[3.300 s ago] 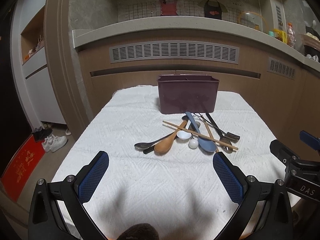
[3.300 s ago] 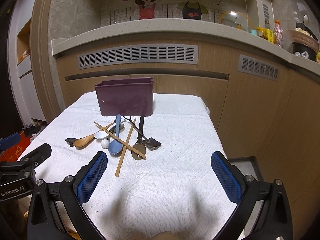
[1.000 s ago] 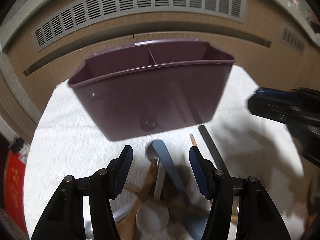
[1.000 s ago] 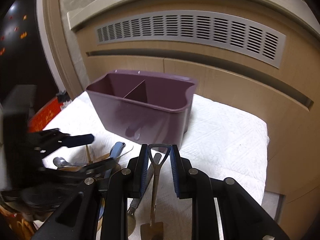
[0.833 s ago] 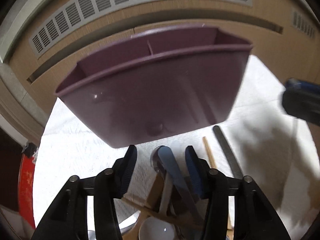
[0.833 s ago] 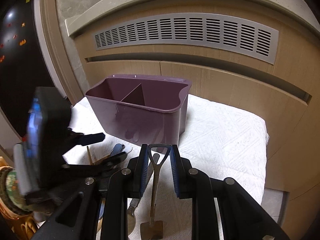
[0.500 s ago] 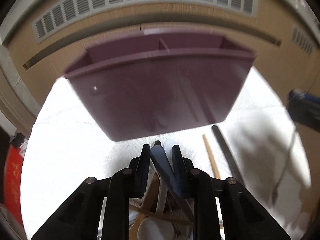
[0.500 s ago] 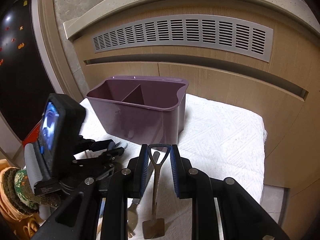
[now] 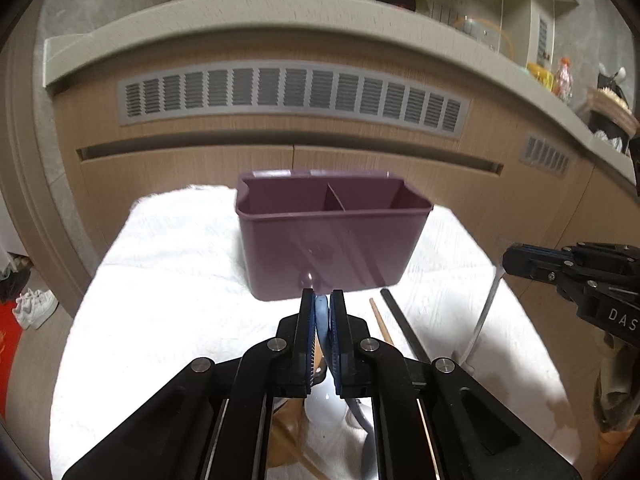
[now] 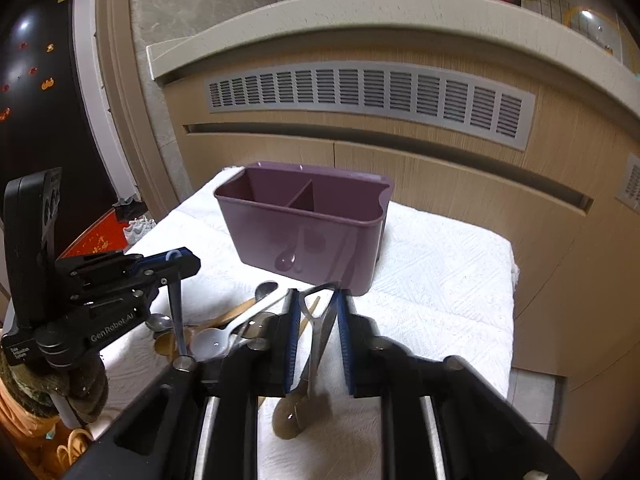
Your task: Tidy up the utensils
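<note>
A purple two-compartment caddy (image 9: 332, 240) (image 10: 308, 236) stands at the back of the white cloth. My left gripper (image 9: 322, 294) is shut on the handle of a blue spoon (image 9: 321, 314), which it holds just in front of the caddy. From the right wrist view, the left gripper (image 10: 188, 260) holds that spoon (image 10: 176, 312) hanging downward. My right gripper (image 10: 316, 294) is shut on the looped handle of a metal shovel-shaped spoon (image 10: 316, 332), whose bowl hangs below, over the cloth. In the left wrist view the right gripper (image 9: 510, 258) is off to the right with that metal spoon (image 9: 486, 312) dangling.
More utensils lie piled on the cloth (image 10: 440, 280): a wooden spoon (image 10: 236, 312), a white spoon (image 10: 216, 340), a metal spoon (image 10: 266, 288), a chopstick (image 9: 380, 320) and a black handle (image 9: 404, 328). A wooden cabinet front with a vent grille (image 9: 292, 96) stands behind the table.
My left gripper closed on the blue spoon's handle, then rose and drew back from the caddy. My right gripper lifted a little with the metal spoon.
</note>
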`<state>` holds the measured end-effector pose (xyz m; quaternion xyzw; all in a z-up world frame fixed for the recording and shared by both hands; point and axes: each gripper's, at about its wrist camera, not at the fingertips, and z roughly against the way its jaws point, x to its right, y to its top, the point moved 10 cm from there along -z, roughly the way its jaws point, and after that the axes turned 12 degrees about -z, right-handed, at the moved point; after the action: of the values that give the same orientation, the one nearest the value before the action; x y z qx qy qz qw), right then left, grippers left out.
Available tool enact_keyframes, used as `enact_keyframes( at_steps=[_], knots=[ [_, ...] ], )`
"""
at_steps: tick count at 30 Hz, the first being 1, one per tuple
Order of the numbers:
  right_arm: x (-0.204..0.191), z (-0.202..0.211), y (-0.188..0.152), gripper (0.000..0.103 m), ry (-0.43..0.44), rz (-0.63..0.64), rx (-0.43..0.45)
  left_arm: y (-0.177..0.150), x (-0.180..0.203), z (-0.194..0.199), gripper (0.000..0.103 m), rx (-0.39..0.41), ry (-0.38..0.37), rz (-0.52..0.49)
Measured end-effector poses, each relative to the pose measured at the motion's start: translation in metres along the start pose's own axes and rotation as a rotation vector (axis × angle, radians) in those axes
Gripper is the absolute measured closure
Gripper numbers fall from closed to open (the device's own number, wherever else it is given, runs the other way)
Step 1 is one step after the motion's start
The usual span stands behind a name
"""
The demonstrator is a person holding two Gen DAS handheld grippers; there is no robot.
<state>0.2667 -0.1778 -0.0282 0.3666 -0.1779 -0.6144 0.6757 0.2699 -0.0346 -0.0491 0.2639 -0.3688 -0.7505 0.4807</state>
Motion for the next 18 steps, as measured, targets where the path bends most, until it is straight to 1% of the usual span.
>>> enact_keyframes(
  at_steps=[4, 8, 9, 13, 15, 16, 17, 18],
  knots=[
    [-0.013, 0.019, 0.005, 0.101, -0.009, 0.023, 0.036, 0.003, -0.001, 0.020, 0.097, 0.046, 0.014, -0.011],
    [-0.023, 0.030, 0.006, 0.101, -0.011, 0.057, 0.060, 0.001, -0.003, 0.029, 0.097, 0.058, 0.030, -0.009],
    [-0.023, 0.030, 0.004, 0.101, -0.015, 0.058, 0.059, -0.001, -0.005, 0.031, 0.097, 0.056, 0.034, -0.006],
    [-0.018, 0.010, -0.015, 0.101, -0.015, 0.071, -0.004, -0.011, -0.015, 0.034, 0.097, 0.044, 0.059, 0.008],
    [-0.027, -0.004, -0.031, 0.097, 0.065, 0.092, -0.071, -0.015, -0.023, 0.032, 0.097, 0.042, 0.072, 0.018],
    [-0.033, -0.011, -0.037, 0.086, 0.100, 0.103, -0.102, -0.017, -0.029, 0.033, 0.097, 0.042, 0.076, 0.029],
    [-0.040, -0.019, -0.043, 0.071, 0.128, 0.123, -0.133, -0.019, -0.033, 0.032, 0.096, 0.041, 0.075, 0.036],
    [-0.048, -0.027, -0.047, 0.065, 0.150, 0.153, -0.155, -0.021, -0.039, 0.032, 0.096, 0.041, 0.075, 0.046]
  ],
)
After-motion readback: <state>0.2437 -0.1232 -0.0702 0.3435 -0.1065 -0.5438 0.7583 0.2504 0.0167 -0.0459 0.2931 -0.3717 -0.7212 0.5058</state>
